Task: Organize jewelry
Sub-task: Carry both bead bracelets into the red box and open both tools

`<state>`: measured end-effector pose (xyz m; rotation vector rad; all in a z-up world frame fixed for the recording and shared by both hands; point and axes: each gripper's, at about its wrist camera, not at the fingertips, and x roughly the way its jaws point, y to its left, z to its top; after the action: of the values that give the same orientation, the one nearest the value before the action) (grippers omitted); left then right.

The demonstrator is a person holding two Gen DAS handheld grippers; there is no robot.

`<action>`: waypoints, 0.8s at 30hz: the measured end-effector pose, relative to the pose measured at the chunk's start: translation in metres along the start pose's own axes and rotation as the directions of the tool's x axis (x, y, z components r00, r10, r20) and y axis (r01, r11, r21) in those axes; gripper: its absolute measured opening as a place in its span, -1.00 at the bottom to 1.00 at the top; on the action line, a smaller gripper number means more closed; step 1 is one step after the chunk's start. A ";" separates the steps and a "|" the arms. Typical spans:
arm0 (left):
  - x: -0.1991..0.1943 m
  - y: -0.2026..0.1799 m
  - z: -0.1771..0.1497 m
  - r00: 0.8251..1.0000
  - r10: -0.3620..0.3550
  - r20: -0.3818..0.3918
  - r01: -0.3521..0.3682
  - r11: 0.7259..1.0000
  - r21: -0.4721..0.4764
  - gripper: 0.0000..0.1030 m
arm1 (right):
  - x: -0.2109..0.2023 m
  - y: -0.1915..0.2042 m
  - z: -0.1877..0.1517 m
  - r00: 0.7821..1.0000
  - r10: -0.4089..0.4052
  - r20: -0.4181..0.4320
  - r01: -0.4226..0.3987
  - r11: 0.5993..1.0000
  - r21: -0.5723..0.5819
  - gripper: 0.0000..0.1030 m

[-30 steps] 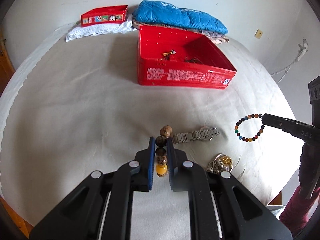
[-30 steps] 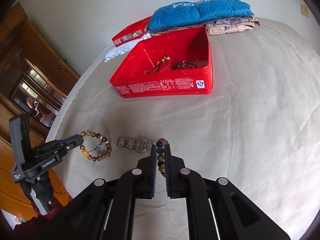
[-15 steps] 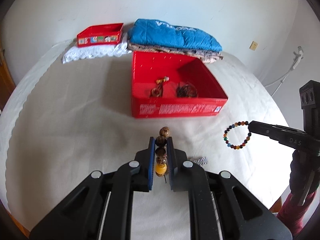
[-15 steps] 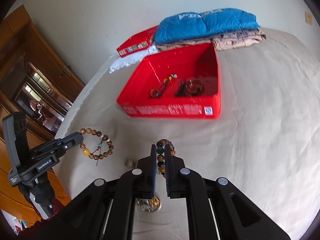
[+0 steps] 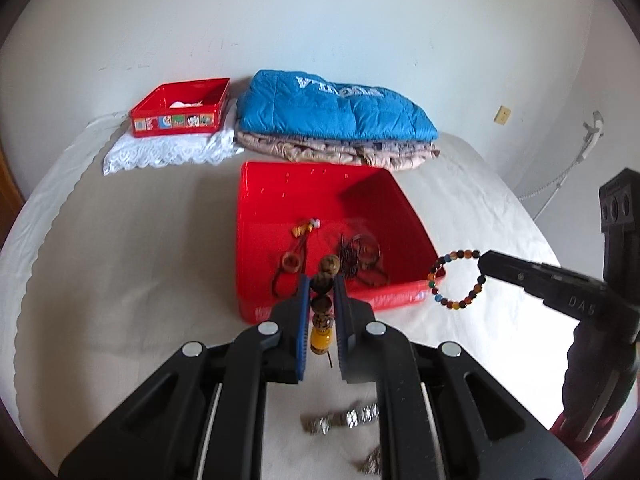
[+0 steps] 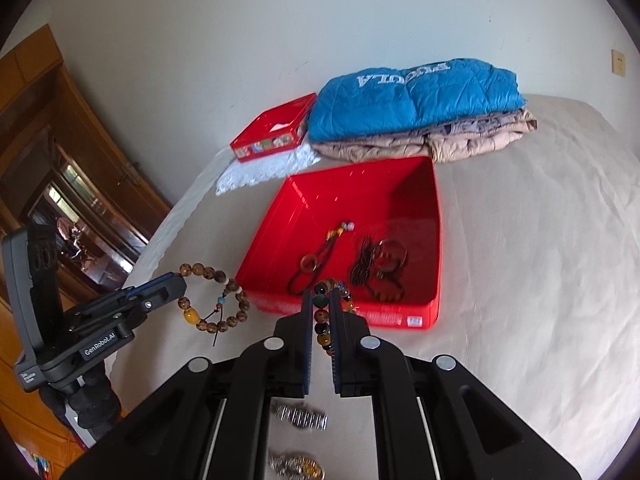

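Nearing red box (image 5: 336,220): left gripper (image 5: 322,300) clamps wooden bracelet (image 6: 218,300), right gripper (image 6: 320,312) clamps multicolored bracelet (image 5: 456,280).

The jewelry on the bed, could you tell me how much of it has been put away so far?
Partly done. Done: a few corded pieces already lie in the big red box. In hand: the left gripper pinches a wooden bead bracelet, the right gripper a multicolored bead bracelet, both held near the box's front wall. Left: a metal watch band and a gold-toned piece on the sheet.

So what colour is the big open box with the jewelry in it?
Bright red box, clearest in the right wrist view.
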<state>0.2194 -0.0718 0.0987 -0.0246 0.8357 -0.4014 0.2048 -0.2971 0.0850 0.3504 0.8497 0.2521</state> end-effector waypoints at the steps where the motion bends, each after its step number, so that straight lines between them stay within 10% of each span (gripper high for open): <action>1: 0.003 0.000 0.005 1.000 -0.004 0.003 0.004 1.000 -0.002 -0.81 | 0.003 -0.001 0.004 1.000 -0.004 0.003 0.004 1.000 0.002 -0.86; 24: 0.152 0.033 0.048 0.994 0.004 -0.111 -0.010 0.999 -0.053 -0.81 | 0.144 -0.022 0.051 0.994 -0.026 -0.102 0.029 0.999 0.026 -0.86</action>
<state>0.3562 -0.1019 0.0160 -0.0494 0.9559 -0.3762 0.3373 -0.2762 0.0087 0.3532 0.9587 0.2345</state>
